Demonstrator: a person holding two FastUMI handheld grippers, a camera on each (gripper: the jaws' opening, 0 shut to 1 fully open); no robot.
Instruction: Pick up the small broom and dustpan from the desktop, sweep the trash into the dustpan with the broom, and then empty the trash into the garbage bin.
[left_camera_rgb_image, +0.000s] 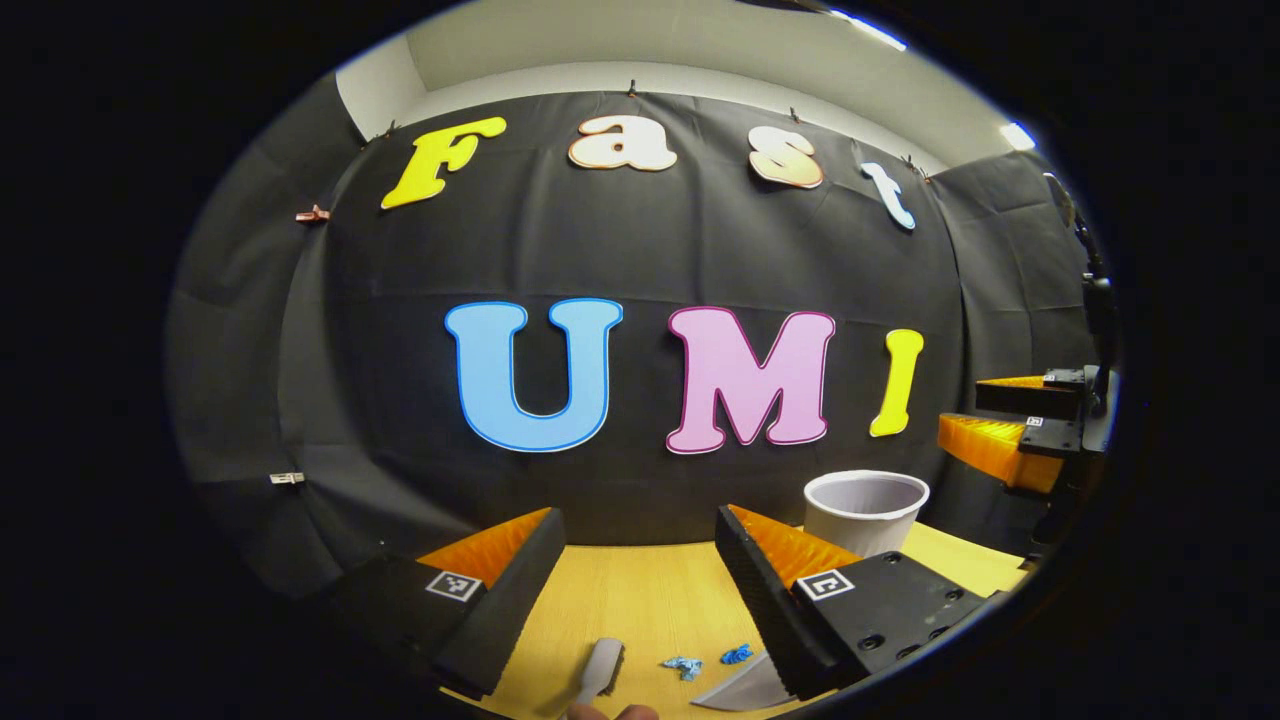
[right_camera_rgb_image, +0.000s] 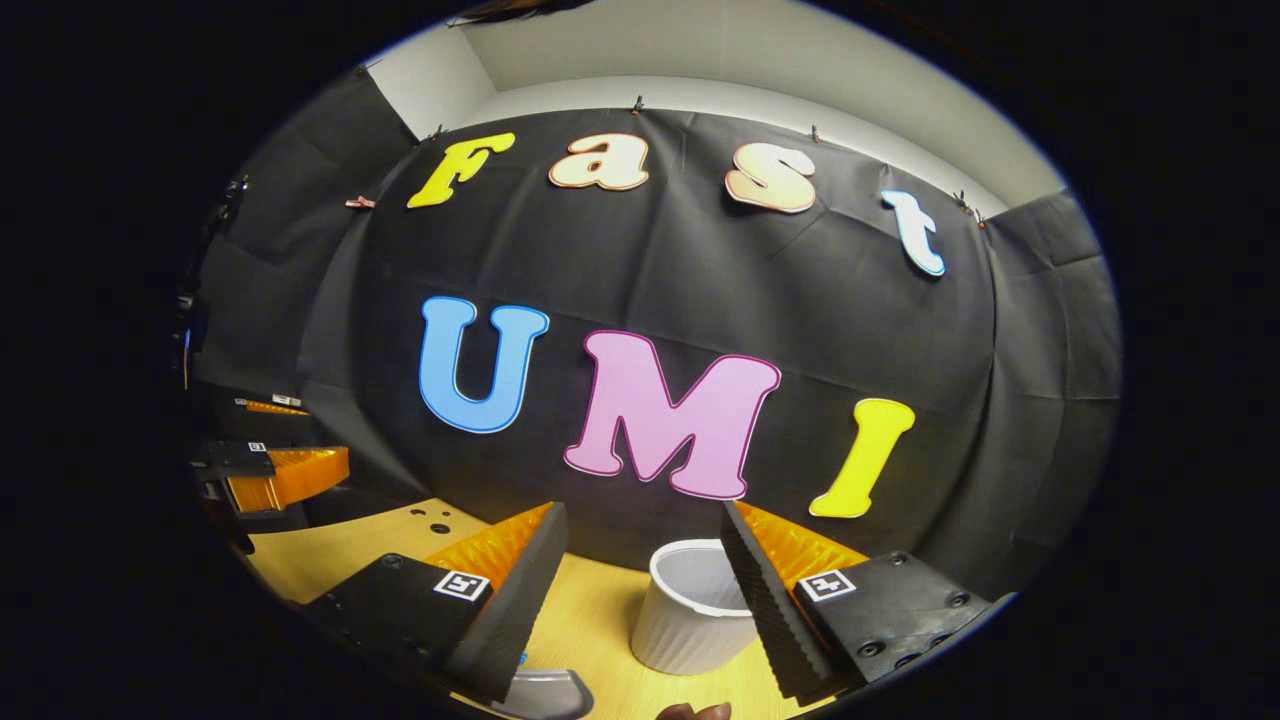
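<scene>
In the left gripper view, the left gripper (left_camera_rgb_image: 640, 590) hangs above the light wooden desktop (left_camera_rgb_image: 650, 600) with its fingers spread wide and nothing between them. Nearest the lower edge lies the small grey broom (left_camera_rgb_image: 600, 668), its pale handle running toward the camera and a dark strip of bristles along one side. Just to its right sit two crumpled blue scraps of trash (left_camera_rgb_image: 708, 660), close together, and beside them the grey plastic dustpan (left_camera_rgb_image: 742, 688) shows a flat wedge, partly hidden behind the gripper's finger. Bare desktop lies between the fingers up to the back edge. Farther right stands the white ribbed garbage bin (left_camera_rgb_image: 866, 510), upright and open-topped, near the rear of the desktop. The right gripper (left_camera_rgb_image: 1005, 425) hangs beyond it at the far right, likewise parted and empty.
</scene>
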